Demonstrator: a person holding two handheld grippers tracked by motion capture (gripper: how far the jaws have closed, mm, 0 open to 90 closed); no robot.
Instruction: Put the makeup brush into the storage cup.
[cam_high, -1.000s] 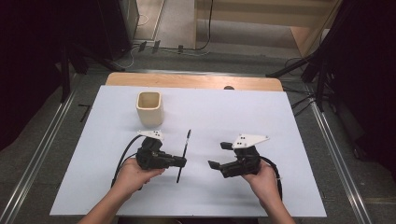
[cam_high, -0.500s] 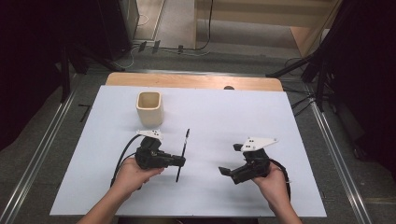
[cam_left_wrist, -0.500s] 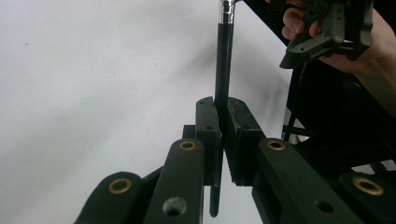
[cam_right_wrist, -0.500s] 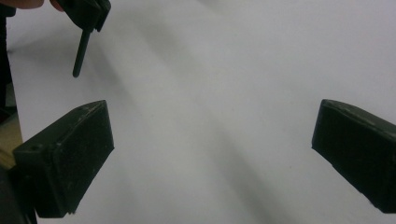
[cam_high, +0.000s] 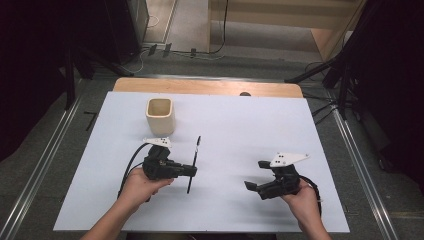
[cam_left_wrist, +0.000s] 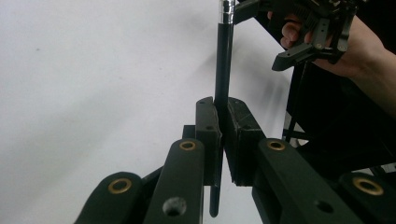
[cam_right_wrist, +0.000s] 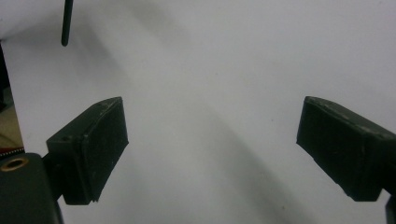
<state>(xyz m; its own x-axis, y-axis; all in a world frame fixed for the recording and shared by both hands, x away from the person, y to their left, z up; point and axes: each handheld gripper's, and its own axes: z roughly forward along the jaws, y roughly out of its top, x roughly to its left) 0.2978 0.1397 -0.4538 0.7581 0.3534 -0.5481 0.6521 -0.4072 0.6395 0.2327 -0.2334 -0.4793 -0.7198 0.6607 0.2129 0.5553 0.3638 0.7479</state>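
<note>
Clamping the black rod (cam_left_wrist: 223, 70) in my left hand-held gripper (cam_high: 192, 171); its silver tip shows in the left gripper view; right hand-held gripper (cam_high: 256, 175) wide open, nothing held.

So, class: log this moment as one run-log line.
left gripper: shut on black rod | right gripper: open, empty | cup: upright

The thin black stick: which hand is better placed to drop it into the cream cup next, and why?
Left. The left tongs are shut on the thin black stick, and the cream cup stands just beyond them. The right tongs are open, empty and farther from the cup.
</note>
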